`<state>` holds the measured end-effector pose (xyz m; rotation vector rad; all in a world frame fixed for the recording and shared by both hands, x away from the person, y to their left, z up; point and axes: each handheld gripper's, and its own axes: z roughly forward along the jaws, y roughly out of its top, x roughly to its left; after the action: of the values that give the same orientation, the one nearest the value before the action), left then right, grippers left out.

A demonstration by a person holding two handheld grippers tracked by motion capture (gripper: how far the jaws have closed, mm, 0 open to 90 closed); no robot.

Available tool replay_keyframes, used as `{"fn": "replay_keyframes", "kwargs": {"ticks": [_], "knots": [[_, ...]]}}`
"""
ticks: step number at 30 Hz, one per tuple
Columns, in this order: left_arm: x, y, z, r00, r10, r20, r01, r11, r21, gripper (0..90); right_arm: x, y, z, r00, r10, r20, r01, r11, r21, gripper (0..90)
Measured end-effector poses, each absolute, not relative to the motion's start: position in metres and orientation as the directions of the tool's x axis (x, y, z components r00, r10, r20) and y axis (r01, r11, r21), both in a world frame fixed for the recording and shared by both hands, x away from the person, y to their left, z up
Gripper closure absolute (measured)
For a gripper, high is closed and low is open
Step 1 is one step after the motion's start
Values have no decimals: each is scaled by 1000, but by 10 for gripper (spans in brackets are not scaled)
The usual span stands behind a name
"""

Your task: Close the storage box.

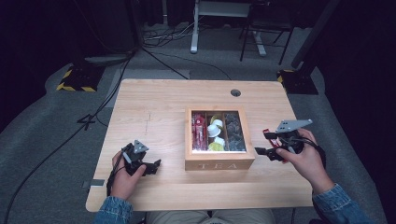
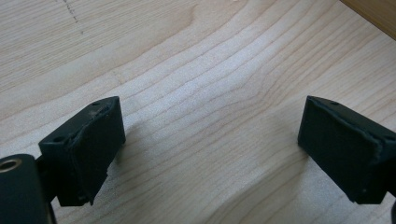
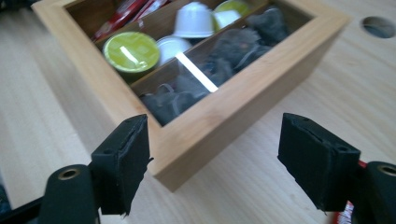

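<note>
Right tool (image 1: 266, 144) hangs just off the tea box's (image 1: 219, 164) right side, jaws spread and empty, aimed at its near corner, likely lined up for the glazed lid. Left tool (image 1: 156, 164) rests left of the box on the table (image 1: 154, 107), released, hand low, apparently waiting.

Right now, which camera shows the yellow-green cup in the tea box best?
The right gripper view: the yellow-green cup sits close and big in the tea box. The high view shows it tiny. The left gripper view faces the table.
</note>
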<state>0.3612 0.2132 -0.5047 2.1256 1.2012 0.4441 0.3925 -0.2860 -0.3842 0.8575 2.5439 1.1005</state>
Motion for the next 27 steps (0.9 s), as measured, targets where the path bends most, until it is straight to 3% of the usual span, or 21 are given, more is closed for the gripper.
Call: {"fn": "replay_keyframes", "kwargs": {"ticks": [17, 27], "knots": [[364, 215, -505, 546, 838, -22, 625, -389, 677, 64, 390, -353, -390, -684, 729, 9, 505, 465, 727, 236], [366, 215, -505, 551, 834, -23, 622, -393, 677, 49, 380, -386, -423, -614, 787, 65, 566, 381, 731, 228]]}}
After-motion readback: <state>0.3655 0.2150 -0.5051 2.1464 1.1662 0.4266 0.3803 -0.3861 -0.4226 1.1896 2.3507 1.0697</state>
